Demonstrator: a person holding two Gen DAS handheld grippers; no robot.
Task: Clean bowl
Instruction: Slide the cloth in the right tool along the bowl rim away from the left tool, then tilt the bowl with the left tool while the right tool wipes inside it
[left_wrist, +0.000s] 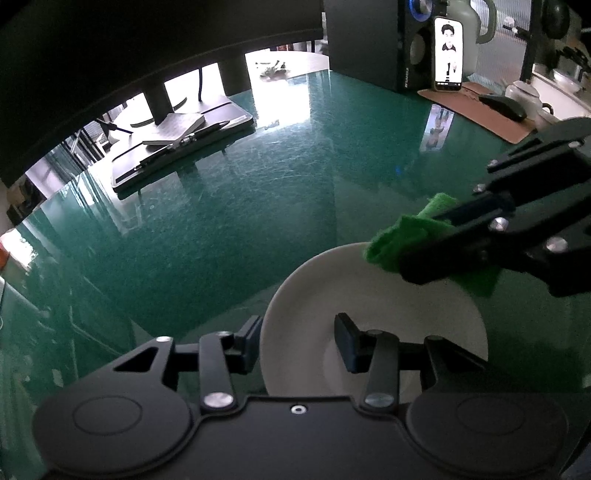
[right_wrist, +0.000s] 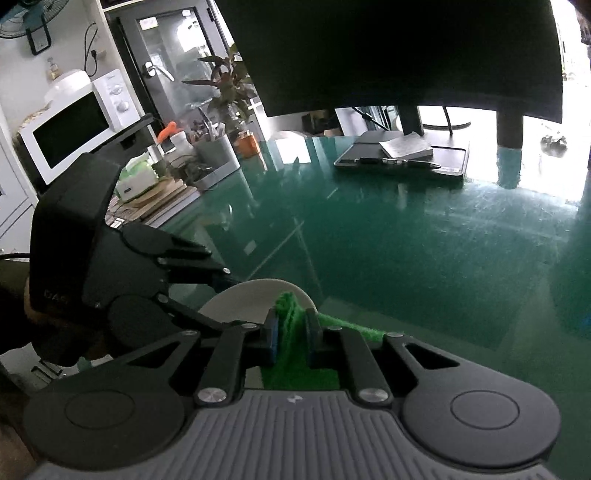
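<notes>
A white bowl (left_wrist: 332, 288) sits on the green glass table at the lower right of the left wrist view. My left gripper (left_wrist: 299, 341) straddles the bowl's near left rim, one finger outside and one inside, with the jaws still apart around the wall. My right gripper (left_wrist: 413, 251) comes in from the right, shut on a green cloth (left_wrist: 402, 232) that rests on the bowl's far right rim. In the right wrist view the green cloth (right_wrist: 291, 325) is pinched between the fingers of the right gripper (right_wrist: 291, 332), above the bowl (right_wrist: 251, 299). The left gripper (right_wrist: 218, 280) reaches the bowl from the left.
A black monitor stand base with a notebook and pen (left_wrist: 181, 136) stands at the back. A phone (left_wrist: 447, 53), a speaker, a mouse (left_wrist: 502, 105) on a brown pad and teaware are at the far right. A microwave (right_wrist: 74, 129) and plants (right_wrist: 225, 96) stand beyond the table's left edge.
</notes>
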